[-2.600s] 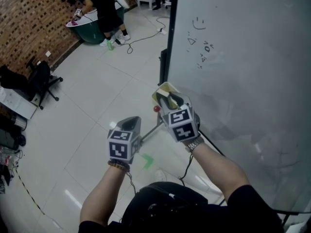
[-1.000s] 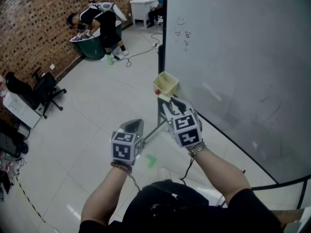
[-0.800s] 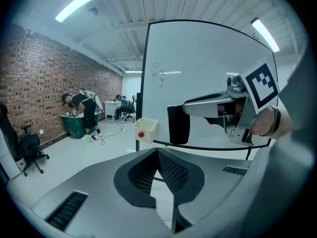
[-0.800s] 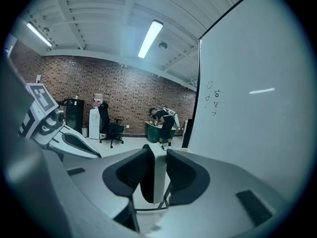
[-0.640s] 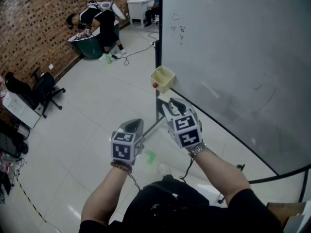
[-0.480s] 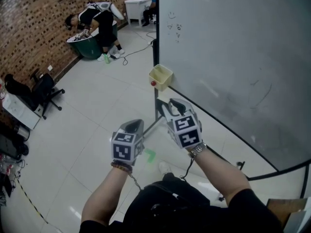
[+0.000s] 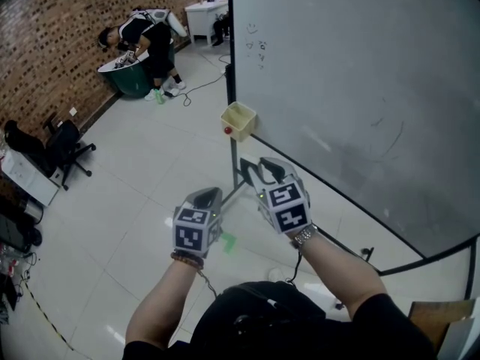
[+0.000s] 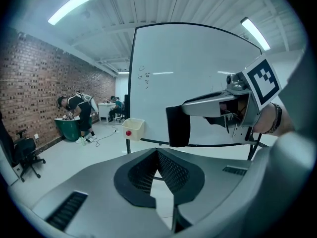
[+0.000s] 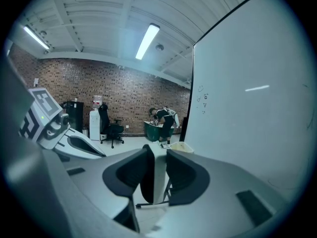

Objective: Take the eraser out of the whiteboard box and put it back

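Keeping my left gripper [image 7: 203,196] low, I have its fingers pressed together on nothing. Ahead, the yellow whiteboard box [image 7: 238,120] hangs at the lower corner of the whiteboard [image 7: 360,88]. My right gripper [image 7: 261,171] has its fingers closed on the dark eraser [image 8: 178,125], which is out of the box and well short of it.

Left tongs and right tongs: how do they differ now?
The left tongs are shut with nothing between them; the right tongs are clamped on a black rectangular whiteboard eraser. In the head view, the right tongs reach nearer the big whiteboard than the left tongs. Both are grey and apart from the pale yellow box.
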The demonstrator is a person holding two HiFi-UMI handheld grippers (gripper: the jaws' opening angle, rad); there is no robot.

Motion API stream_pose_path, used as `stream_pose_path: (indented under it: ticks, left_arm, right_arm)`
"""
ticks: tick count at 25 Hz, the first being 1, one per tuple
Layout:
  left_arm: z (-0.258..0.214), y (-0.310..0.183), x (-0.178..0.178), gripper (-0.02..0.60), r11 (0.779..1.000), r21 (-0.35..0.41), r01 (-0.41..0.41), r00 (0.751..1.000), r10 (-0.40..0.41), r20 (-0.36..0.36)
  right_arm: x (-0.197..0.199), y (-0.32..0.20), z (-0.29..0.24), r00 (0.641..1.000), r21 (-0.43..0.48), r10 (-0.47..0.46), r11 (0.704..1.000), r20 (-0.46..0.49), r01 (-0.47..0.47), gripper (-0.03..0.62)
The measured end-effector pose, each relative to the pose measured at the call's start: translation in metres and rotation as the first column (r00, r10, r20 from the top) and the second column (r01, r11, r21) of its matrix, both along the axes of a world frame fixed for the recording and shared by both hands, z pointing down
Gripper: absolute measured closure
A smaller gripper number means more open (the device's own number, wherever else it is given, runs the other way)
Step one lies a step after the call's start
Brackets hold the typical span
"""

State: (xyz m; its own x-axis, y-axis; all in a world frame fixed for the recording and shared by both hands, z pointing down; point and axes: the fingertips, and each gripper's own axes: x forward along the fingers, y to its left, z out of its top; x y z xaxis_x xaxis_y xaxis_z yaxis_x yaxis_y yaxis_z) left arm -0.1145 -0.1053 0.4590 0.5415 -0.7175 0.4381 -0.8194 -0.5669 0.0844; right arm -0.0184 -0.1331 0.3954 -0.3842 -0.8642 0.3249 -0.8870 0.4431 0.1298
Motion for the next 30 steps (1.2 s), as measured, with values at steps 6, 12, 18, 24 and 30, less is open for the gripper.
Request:
stream_pose_path:
  ticks: [6,12,18,24,30]
  left_arm:
    - [-0.007,0.003,0.015,0.581,1.000,0.021,0.008,1.000,-0.008,-0.007]
    - [-0.009,0.004,0.029,0.581,0.999,0.018,0.052,0.998,-0.051,-0.025]
    - [-0.014,0.003,0.044,0.581,0.995,0.022,0.093,0.996,-0.093,-0.015]
    - [-0.011,0.002,0.056,0.581,0.993,0.025,0.119,0.993,-0.119,-0.007]
    - [-0.009,0.004,0.063,0.581,0.991,0.012,0.130,0.991,-0.130,-0.001]
  right_arm:
    - [0.013,0.009,-0.004,1.000,0.004,-0.021,1.000,0.003,0.021,0.445]
    - [0.027,0.012,-0.004,0.997,0.003,-0.070,0.998,0.017,0.070,0.445]
    - [0.038,0.013,-0.008,0.991,0.008,-0.127,0.992,0.043,0.126,0.445]
    - [0.050,0.013,0.000,0.987,-0.008,-0.152,0.988,0.055,0.153,0.445]
    - [0.056,0.013,0.002,0.984,-0.010,-0.164,0.986,0.065,0.165,0.445]
